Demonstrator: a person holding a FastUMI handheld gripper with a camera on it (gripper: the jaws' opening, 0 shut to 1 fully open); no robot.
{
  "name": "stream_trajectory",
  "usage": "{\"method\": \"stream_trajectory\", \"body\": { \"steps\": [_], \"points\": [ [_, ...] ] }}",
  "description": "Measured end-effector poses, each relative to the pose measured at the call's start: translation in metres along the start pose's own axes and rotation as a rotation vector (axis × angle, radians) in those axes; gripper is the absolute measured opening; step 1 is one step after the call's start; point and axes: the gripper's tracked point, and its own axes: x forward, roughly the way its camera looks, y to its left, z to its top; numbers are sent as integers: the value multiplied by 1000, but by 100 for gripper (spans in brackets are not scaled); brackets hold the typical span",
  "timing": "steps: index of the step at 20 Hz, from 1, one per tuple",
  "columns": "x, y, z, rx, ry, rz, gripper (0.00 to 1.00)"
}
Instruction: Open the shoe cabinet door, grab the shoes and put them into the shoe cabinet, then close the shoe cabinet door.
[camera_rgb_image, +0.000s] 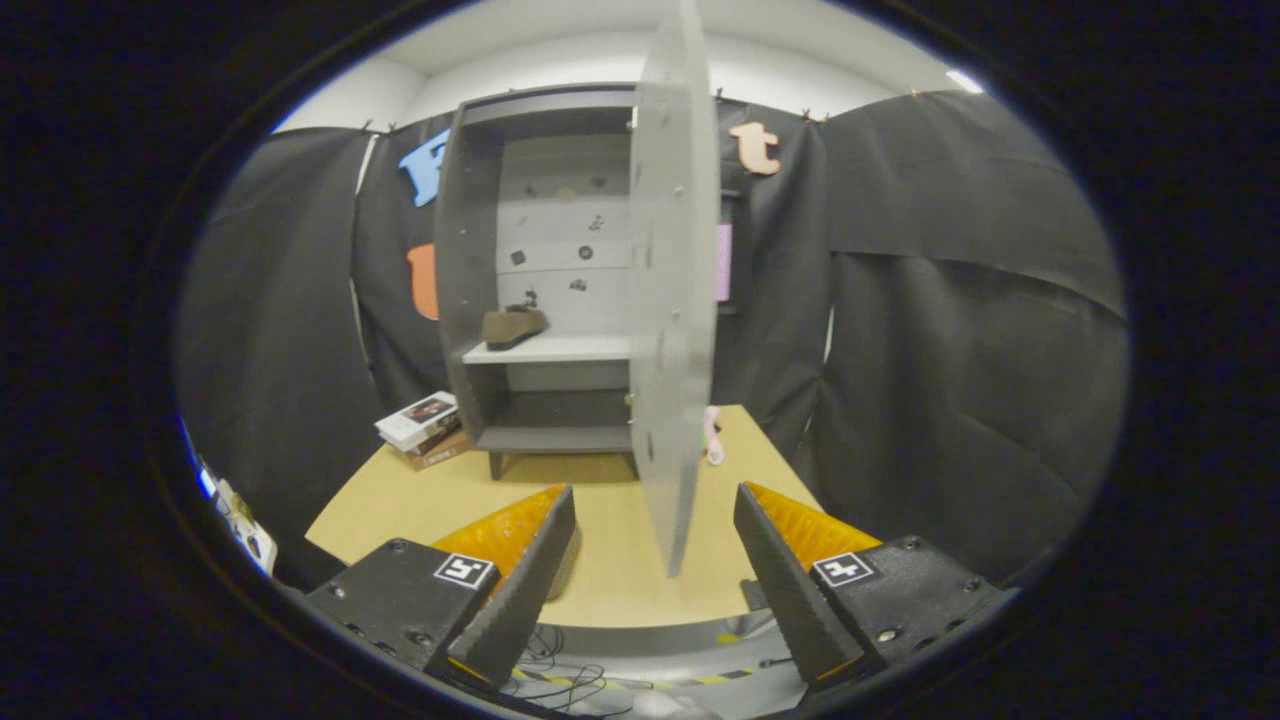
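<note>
The grey shoe cabinet (470, 260) stands at the back of the wooden table (400, 500). Its door (675, 280) is swung wide open and points edge-on toward me, its lower corner reaching down between my fingers. A brown shoe (514, 325) lies on the cabinet's white middle shelf (560, 349). The lower shelf (555, 437) holds nothing I can see. My gripper (655, 500) is open, well back from the cabinet above the table's near edge, with nothing pressed between the fingers.
A stack of books (425, 428) lies on the table left of the cabinet. A small pink object (711, 436) stands just behind the door's lower part. Black cloth walls close in on both sides. Cables (570, 680) lie on the floor below the table's front edge.
</note>
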Motion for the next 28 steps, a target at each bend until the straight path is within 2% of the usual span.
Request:
{"method": "stream_trajectory", "body": {
  "steps": [5, 10, 17, 23, 28],
  "points": [
    [42, 79, -50, -2, 120, 164, 100],
    [107, 128, -101, 32, 228, 231, 100],
    [193, 173, -157, 142, 355, 288, 100],
    [266, 184, -194, 273, 463, 258, 100],
    [313, 184, -202, 295, 472, 236, 96]
  ]
}}
